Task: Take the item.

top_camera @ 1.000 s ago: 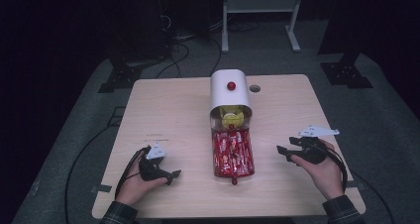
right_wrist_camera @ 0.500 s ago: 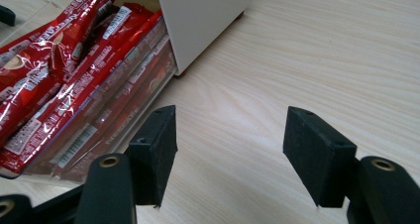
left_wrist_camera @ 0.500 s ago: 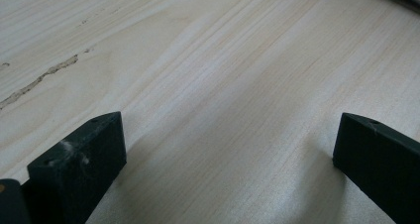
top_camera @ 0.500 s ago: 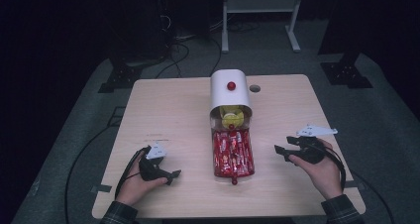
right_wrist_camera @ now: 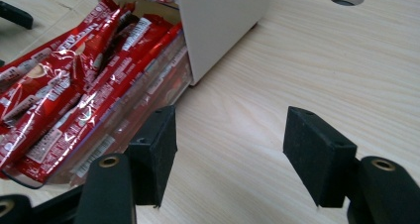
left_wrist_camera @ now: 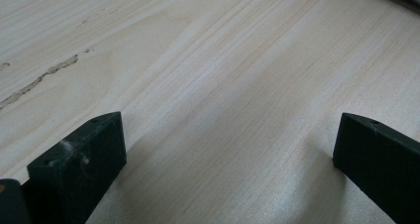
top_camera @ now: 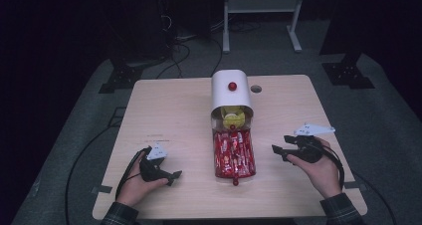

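Note:
A white box with a red knob on top stands at the table's middle back. A clear drawer is pulled out of it toward me, filled with several red sachets; something yellow sits inside the box's mouth. My right gripper rests right of the drawer, pointing at it, open with bare table between its jaws. My left gripper lies at the front left, open over bare wood.
The pale wooden table has a round cable hole right of the box. The floor around is dark, with cables and a white stand behind the table.
My right gripper has edged slightly left toward the drawer. The left gripper has kept still.

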A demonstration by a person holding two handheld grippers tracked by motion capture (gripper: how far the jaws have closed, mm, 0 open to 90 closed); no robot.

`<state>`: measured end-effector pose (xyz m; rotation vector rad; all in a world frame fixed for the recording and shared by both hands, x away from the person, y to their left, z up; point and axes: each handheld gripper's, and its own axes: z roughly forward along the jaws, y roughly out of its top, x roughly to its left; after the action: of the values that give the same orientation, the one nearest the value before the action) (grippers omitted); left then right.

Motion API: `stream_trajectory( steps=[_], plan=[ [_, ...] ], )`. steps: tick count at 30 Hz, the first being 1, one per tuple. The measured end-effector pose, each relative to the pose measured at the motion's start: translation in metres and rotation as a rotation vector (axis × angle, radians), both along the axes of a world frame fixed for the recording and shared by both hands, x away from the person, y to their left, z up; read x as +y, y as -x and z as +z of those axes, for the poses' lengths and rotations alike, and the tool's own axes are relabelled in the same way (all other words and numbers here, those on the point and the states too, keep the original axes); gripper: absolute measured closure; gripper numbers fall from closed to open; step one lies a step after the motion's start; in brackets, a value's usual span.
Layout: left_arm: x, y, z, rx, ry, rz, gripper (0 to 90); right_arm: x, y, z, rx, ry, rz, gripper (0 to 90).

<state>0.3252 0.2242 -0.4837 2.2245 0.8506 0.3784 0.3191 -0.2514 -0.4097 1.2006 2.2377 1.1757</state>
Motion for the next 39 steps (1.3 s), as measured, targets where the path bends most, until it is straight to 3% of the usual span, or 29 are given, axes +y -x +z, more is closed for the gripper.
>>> stream_trajectory(
  steps=[39],
  plan=[
    [0.000,0.000,0.000,0.000,0.000,0.000,0.0,0.051,-0.007,0.007,-0.010,0.007,0.127,36.9]
  ],
)
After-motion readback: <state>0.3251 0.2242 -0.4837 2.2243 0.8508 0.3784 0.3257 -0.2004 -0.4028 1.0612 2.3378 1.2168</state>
